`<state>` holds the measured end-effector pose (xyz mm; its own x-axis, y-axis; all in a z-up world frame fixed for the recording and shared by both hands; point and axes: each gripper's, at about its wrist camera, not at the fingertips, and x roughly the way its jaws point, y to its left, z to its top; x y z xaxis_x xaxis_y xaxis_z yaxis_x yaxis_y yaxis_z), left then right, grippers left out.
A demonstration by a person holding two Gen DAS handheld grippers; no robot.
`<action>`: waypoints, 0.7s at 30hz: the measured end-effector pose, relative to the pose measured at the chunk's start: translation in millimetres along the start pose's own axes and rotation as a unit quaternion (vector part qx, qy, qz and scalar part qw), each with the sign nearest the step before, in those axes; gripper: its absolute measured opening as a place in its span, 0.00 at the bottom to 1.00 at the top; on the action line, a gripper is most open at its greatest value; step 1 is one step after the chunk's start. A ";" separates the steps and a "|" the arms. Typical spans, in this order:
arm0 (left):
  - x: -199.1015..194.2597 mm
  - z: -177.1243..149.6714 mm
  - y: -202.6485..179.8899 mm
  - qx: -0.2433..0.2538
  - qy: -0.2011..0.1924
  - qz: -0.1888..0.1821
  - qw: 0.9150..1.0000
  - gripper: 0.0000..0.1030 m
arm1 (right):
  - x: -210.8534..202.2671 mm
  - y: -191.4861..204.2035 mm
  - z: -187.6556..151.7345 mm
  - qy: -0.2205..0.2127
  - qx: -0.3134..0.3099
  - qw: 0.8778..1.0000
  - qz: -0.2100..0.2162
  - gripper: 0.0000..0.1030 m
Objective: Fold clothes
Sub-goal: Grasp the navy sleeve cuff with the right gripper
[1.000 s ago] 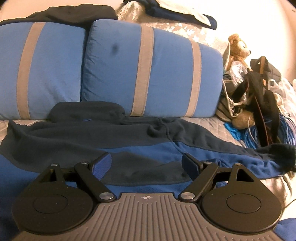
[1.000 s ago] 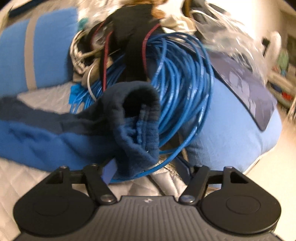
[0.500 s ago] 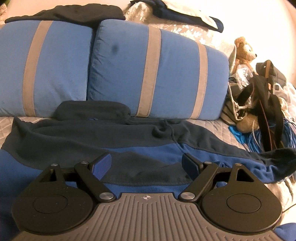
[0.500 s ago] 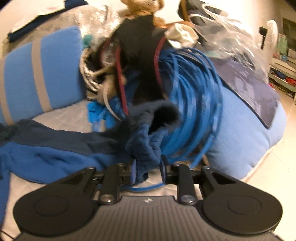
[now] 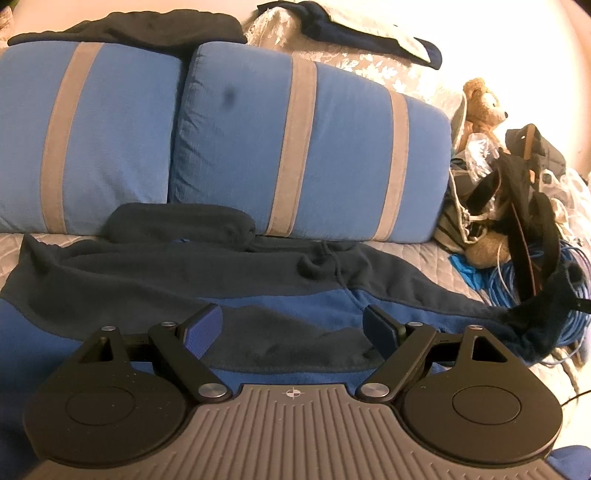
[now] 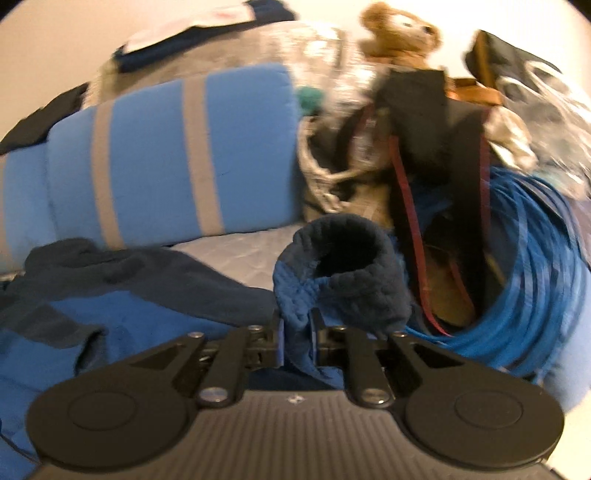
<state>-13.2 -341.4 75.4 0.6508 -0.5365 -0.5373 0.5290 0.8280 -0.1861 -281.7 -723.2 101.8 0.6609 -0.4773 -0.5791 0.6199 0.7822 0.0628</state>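
A blue and navy fleece hoodie [image 5: 229, 284] lies spread flat on the quilted bed, hood toward the cushions. Its right sleeve [image 5: 424, 295] stretches off to the right, the cuff [image 5: 546, 325] lifted off the bed beside the blue cable. My left gripper [image 5: 293, 325] hovers open over the hoodie's body, nothing between its fingers. In the right wrist view my right gripper [image 6: 297, 332] is shut on the sleeve cuff [image 6: 343, 269], whose round opening stands up above the jaws. The hoodie body [image 6: 110, 306] trails off to the left.
Two blue cushions with grey stripes [image 5: 306, 147] stand behind the hoodie. At the right edge lies a clutter pile: a coil of blue cable [image 6: 524, 280], a black bag with straps [image 6: 424, 122], a teddy bear [image 5: 484, 103] and plastic wrapping. Dark clothes [image 5: 129, 26] top the cushions.
My right gripper went from open around the cuff to shut on it, then lifted and drew it leftward away from the cable coil. The left gripper stayed open, shifting slightly.
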 end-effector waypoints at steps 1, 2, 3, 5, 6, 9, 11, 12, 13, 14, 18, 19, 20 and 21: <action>0.4 0.2 0.0 -0.001 0.001 0.000 1.000 0.82 | 3.5 9.0 1.8 0.001 -0.006 1.000 0.006 0.13; 0.8 0.3 0.0 -0.001 0.003 0.000 1.000 0.82 | 6.9 16.2 3.2 0.003 -0.010 1.000 0.012 0.13; 0.8 0.2 0.1 -0.002 0.003 0.000 1.000 0.82 | 10.4 24.0 4.8 0.004 -0.015 1.000 0.017 0.13; 1.0 0.2 0.3 -0.003 0.004 -0.001 1.000 0.82 | 17.5 39.4 7.9 0.006 -0.026 0.999 0.027 0.13; 1.2 0.0 0.5 -0.004 0.005 -0.002 1.000 0.82 | 21.3 46.1 9.1 0.008 -0.028 0.999 0.033 0.13; 1.4 0.2 0.7 -0.005 0.005 -0.004 1.000 0.82 | 30.8 66.8 12.3 0.012 -0.036 0.998 0.051 0.13; 1.0 0.3 1.4 -0.006 0.005 -0.005 1.000 0.82 | 35.0 81.1 13.7 0.015 -0.044 0.997 0.063 0.13; 0.8 0.2 1.8 -0.006 0.004 -0.005 1.000 0.82 | 37.1 88.3 14.3 0.016 -0.048 0.996 0.069 0.13; 0.7 0.1 2.2 -0.007 0.004 -0.005 1.000 0.82 | 39.3 95.5 15.0 0.017 -0.051 0.996 0.075 0.13; 0.9 0.1 2.4 -0.007 0.005 -0.005 1.000 0.82 | 41.4 102.7 15.6 0.018 -0.055 0.995 0.080 0.13; 1.2 0.3 1.6 -0.008 0.004 -0.008 1.000 0.82 | 48.8 131.2 15.2 0.027 -0.074 0.992 0.097 0.13; 1.0 0.5 1.2 -0.007 0.003 -0.009 1.000 0.82 | 50.8 137.4 15.1 0.029 -0.077 0.992 0.099 0.13; 0.8 0.7 1.0 -0.006 0.002 -0.011 1.000 0.82 | 52.8 143.5 14.9 0.032 -0.081 0.991 0.101 0.13; 0.6 0.7 0.6 -0.004 0.001 -0.013 1.000 0.82 | 55.0 148.6 14.4 0.033 -0.084 0.991 0.102 0.13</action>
<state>-12.1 -341.4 75.6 0.6362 -0.5567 -0.5341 0.5403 0.8157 -0.2066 -147.1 -639.0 91.0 0.7321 -0.2798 -0.6211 0.3938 0.9178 0.0507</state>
